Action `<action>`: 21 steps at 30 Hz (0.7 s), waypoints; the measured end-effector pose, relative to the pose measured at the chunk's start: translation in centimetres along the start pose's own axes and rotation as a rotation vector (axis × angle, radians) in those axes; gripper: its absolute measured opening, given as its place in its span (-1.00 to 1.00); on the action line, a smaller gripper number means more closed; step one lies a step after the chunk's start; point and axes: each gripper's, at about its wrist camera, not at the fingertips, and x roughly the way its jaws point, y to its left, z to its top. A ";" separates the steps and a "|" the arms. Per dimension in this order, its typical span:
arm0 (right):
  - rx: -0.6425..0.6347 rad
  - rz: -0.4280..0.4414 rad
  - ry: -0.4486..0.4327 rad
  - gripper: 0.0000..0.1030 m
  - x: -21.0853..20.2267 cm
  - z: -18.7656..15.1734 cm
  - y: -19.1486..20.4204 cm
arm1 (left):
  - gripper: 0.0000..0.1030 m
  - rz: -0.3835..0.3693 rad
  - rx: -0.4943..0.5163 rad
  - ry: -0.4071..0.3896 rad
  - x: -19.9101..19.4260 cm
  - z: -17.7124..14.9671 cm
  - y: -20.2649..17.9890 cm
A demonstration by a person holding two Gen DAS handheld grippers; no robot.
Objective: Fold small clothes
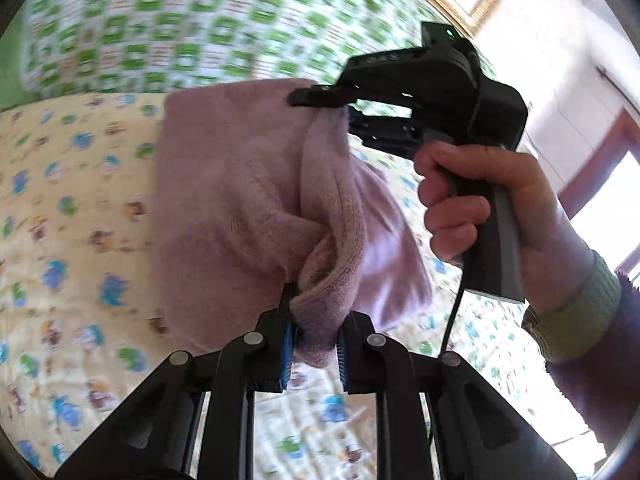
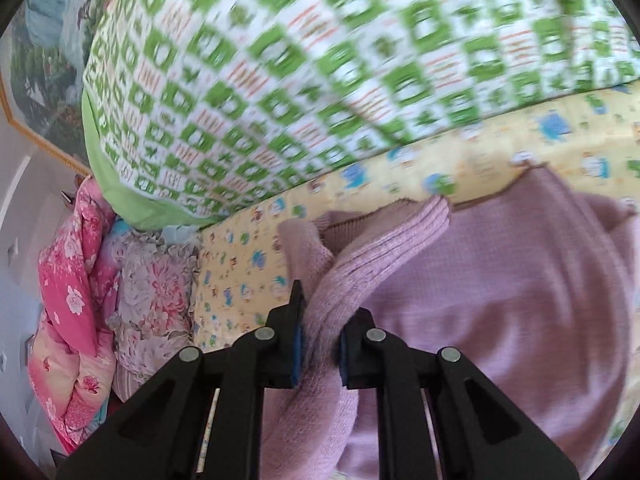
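The purple sweater (image 1: 240, 184) is hanging above the yellow sheet (image 1: 72, 208), in front of the green blanket (image 2: 280, 80). The left gripper (image 1: 314, 344) is pinching 1 thick edge of the sweater. The right gripper (image 2: 320, 344) is pinching another edge, and the right hand (image 1: 492, 216) is squeezing its handle.

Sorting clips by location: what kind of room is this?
Most likely a bedroom: a cartoon-print bedsheet, a green checked quilt and pink floral bedding piled beside it, a framed picture on the wall.
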 end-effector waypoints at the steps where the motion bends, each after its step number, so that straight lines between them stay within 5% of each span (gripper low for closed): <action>1: -0.003 -0.008 -0.007 -0.72 -0.6 0.0 -0.8 | -0.69 -0.006 0.013 0.010 0.7 -0.2 -0.6; 21: -0.127 -0.116 -0.026 -0.72 -3.6 -0.7 -10.4 | -0.69 -0.012 0.194 0.165 12.9 -1.4 -8.1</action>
